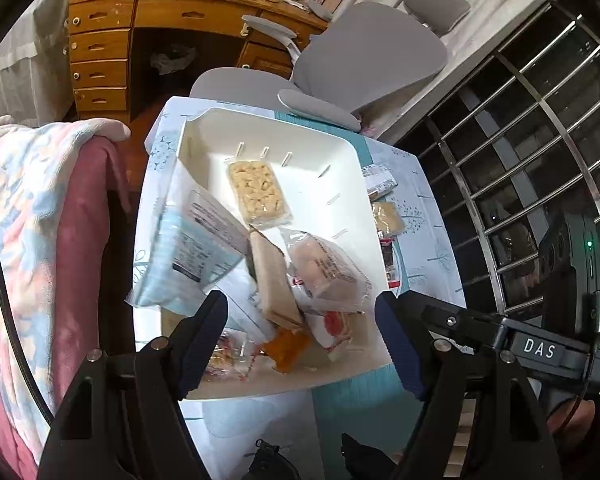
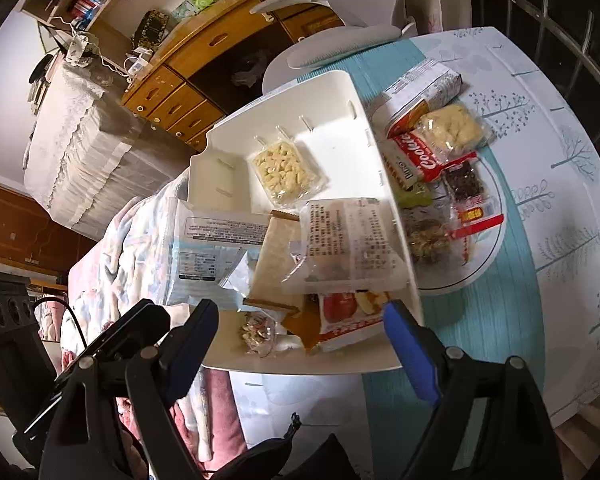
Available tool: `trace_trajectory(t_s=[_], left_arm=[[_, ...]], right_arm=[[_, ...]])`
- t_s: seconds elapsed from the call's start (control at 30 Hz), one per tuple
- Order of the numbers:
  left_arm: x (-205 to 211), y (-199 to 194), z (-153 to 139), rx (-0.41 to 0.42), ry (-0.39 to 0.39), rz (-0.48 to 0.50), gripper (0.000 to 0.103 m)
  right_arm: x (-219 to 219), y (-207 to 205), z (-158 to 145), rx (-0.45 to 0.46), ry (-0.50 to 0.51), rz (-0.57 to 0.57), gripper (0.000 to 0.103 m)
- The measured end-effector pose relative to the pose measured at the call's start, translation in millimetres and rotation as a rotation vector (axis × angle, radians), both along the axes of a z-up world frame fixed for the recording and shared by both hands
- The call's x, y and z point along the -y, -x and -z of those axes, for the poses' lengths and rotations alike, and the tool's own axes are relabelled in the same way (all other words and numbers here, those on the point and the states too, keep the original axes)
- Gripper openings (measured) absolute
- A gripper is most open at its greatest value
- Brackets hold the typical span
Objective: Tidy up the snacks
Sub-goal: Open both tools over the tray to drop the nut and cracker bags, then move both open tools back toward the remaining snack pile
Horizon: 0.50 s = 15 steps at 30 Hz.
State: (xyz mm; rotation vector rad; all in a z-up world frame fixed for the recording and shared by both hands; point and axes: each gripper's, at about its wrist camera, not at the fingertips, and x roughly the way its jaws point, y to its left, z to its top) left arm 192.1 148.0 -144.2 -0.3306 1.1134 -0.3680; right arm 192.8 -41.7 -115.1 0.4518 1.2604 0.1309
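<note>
Both the left gripper [image 1: 300, 322] and right gripper [image 2: 302, 330] are hovering wide open and empty over the white bin's [image 2: 332, 152] near edge, snack packets [image 2: 348, 240] lying inside. A red "Cookies" pack [image 2: 416, 156] is sitting on the plate [image 2: 488, 256] beside the bin.

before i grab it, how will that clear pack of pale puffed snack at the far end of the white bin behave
The puffed snack pack probably weighs little, since it looks airy. Its clear glossy wrapper may slip and crinkle. The block inside looks stiff but likely crumbles if squeezed hard. It lies flat in the white bin, so it shouldn't roll.
</note>
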Motion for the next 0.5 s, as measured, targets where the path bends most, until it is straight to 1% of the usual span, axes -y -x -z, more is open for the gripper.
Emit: trace_trajectory(t_s=[0.1,0.3,0.43,0.5], left_arm=[[11,6,-4,0.007,-0.01,-0.016,0.075],[42,20,-13,0.012,-0.032,-0.081,0.075],[72,35,-22,0.024,-0.06,-0.153,0.075],[87,43,-26,0.022,-0.053,-0.199,0.075]], right_arm=[[13,2,-2,0.02,0.001,-0.019,0.086],[46,6,-9,0.058,-0.016,-0.084,0.086],[74,9,-17,0.088,-0.014,-0.157,0.086],[87,12,-19,0.107,0.001,-0.196,0.086]])
